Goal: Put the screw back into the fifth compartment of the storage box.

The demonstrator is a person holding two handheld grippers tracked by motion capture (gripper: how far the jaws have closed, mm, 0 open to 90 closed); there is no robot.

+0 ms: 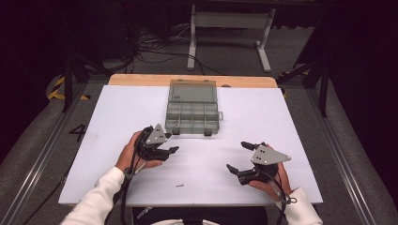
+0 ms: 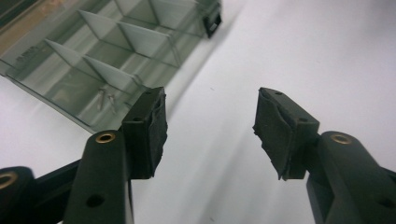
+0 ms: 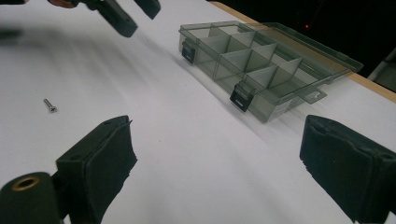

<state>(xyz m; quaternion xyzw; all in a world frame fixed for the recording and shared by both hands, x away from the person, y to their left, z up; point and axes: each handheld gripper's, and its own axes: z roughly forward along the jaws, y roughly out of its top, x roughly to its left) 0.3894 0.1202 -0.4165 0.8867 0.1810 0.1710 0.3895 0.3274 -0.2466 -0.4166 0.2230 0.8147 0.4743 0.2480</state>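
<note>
You worked at a white table (image 1: 263,117) whose far edge showed a strip of bare wood, set in a dark room with grey carpet, a tangle of cables on the floor beyond and the white legs of another stand (image 1: 230,28) at the back. Metal rails ran along both sides of the table, and yellow-black tape marked the floor at the left.

The clear grey compartment box (image 1: 192,110) sat open near the far middle of the table, its lid laid back flat and its two black latches facing you. At least two small screws lay in a near compartment (image 2: 106,99).

Your left gripper (image 1: 165,143) hovered just in front of the box's near-left corner, its jaws apart with nothing between them. Your right gripper (image 1: 238,157) was held low over the bare surface to the right, well apart from the box, its jaws spread wide and empty.

A single small screw (image 1: 179,185) lay on the white surface near your edge, between the two grippers and touching neither.
</note>
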